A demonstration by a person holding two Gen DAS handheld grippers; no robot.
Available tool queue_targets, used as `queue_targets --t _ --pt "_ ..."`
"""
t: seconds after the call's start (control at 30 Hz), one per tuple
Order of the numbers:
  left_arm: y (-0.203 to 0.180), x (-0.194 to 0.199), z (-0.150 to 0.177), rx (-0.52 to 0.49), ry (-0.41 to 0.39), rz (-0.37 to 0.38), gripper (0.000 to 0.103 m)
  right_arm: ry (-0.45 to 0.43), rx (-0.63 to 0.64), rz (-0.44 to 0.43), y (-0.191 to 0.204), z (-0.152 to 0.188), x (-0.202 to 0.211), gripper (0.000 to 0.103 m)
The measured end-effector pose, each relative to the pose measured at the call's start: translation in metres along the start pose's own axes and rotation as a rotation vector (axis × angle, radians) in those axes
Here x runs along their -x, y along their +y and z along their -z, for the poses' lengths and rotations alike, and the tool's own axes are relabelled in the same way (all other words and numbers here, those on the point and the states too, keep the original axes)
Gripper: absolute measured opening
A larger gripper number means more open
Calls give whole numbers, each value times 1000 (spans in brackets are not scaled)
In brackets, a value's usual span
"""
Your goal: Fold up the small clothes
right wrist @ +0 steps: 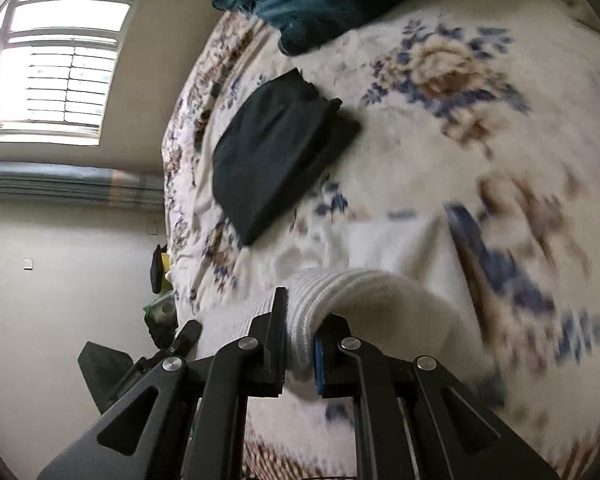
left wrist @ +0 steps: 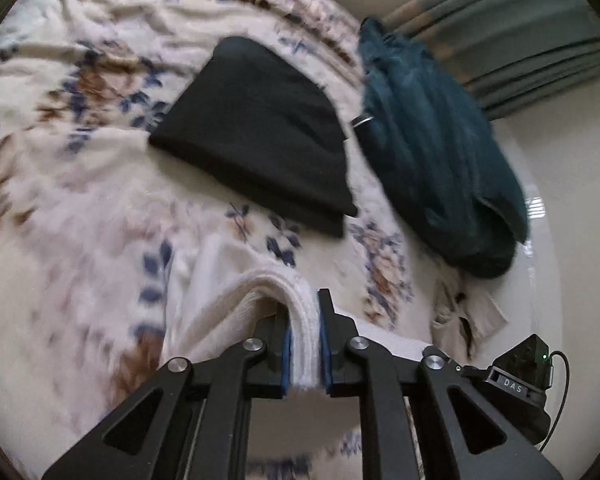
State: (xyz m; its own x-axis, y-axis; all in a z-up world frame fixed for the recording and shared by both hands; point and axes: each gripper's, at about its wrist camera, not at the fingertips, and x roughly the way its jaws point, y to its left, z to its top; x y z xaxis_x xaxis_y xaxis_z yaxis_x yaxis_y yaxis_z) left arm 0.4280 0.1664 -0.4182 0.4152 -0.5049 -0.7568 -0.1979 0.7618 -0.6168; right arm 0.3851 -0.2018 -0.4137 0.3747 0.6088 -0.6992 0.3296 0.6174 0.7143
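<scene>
White ribbed garment point(left wrist: 296, 312), a small knit piece, gathered at one edge between the pads of the left gripper point(left wrist: 305, 344), which is pressed together on a thick bunch of its layers; the rest of the cloth trails down toward the flowered bedspread point(left wrist: 80, 200) beneath. The right gripper point(right wrist: 300, 344) likewise pinches a bunched ribbed edge of the same white cloth point(right wrist: 340, 292), so the piece hangs between the two tools just above the bed. Beyond it, a black folded garment point(left wrist: 256, 132) lies flat on the bedspread, apart from the white one; a teal fleece heap point(left wrist: 432, 152) sits at the bed's far edge, with a striped curtain point(left wrist: 520, 40) and a window point(right wrist: 56, 68) behind. The step in hand appears to be carrying the held edge over to make a fold. To do it well, both grips should stay firm and level with each other, the cloth kept taut between them so no layer slips, and the edge laid down squarely on clear bedspread short of the black garment
</scene>
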Motion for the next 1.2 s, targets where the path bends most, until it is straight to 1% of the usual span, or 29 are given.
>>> queue_targets --t 0.03,0.07,0.1,0.13,0.17,0.2,0.23,0.27,0.3,0.37,0.4,0.43,0.53,0.57,0.6,0.63,0.67,0.7,0.73,0.77,0.8,0.83,0.87,0.93,0.97,1.07,1.1,1.13,1.2 --pt "7 -17 -13 27 37 -10 16 22 -1 19 -2 -17 -16 12" --pt "11 -25 -21 49 58 -17 27 40 -1 26 -7 -28 -29 14" --pt "14 -28 -26 64 61 -10 36 66 -4 51 -10 -41 -42 18" --pt "17 -27 -33 79 45 10 42 88 -5 55 -14 -51 -49 32" --pt "19 -23 -37 90 29 31 54 86 -2 36 -19 -56 -53 43" --pt "21 -19 -40 101 17 49 63 80 5 29 -21 -61 -52 50" --pt "24 -14 -42 108 1 62 64 70 15 19 -22 -65 -49 67" --pt "25 -12 -43 101 -8 53 65 57 29 -9 -25 -68 -43 77" --pt "25 -11 -43 67 -12 19 65 48 41 -13 -27 -69 -38 78" --pt "23 -18 -44 -18 1 -58 65 52 71 24 -35 -71 -36 78" --pt "22 -26 -44 -66 25 -109 65 59 81 66 -41 -71 -38 78" --pt "21 -35 -43 -100 50 -142 65 81 83 109 -48 -72 -46 78" --pt "20 -84 -38 -189 208 -177 65 138 57 182 -71 -74 -76 78" --pt "20 -95 -37 -202 241 -180 65 162 37 178 -78 -73 -86 78" --pt "22 -109 -34 -220 273 -205 64 183 15 165 -84 -72 -95 78" --pt "22 -116 -33 -237 283 -222 63 207 -5 151 -89 -73 -108 77" --pt "19 -116 -32 -265 255 -204 34 210 -11 146 -90 -73 -114 72" --pt "16 -111 -33 -291 227 -207 12 202 -11 138 -90 -73 -118 64" --pt "13 -105 -33 -307 200 -220 13 170 6 163 -86 -73 -118 34" --pt "11 -91 -36 -320 147 -214 12 150 19 176 -82 -72 -115 10" --pt "11 -79 -37 -325 104 -213 11 122 30 172 -77 -72 -111 10" --pt "13 -75 -39 -326 86 -216 11 90 41 159 -72 -72 -105 10" --pt "19 -71 -41 -322 89 -214 12 66 51 151 -67 -72 -100 9" --pt "33 -79 -48 -280 110 -224 12 35 67 156 -58 -73 -93 9" --pt "45 -91 -49 -248 153 -237 12 29 75 166 -55 -73 -92 8" --pt "69 -113 -55 -178 207 -243 13 33 96 259 -54 -78 -107 5" --pt "77 -118 -57 -150 222 -235 13 34 96 288 -56 -81 -112 4" --pt "85 -121 -61 -117 234 -217 13 36 96 321 -59 -86 -116 0" --pt "92 -120 -64 -93 251 -196 16 55 93 364 -67 -93 -123 0"
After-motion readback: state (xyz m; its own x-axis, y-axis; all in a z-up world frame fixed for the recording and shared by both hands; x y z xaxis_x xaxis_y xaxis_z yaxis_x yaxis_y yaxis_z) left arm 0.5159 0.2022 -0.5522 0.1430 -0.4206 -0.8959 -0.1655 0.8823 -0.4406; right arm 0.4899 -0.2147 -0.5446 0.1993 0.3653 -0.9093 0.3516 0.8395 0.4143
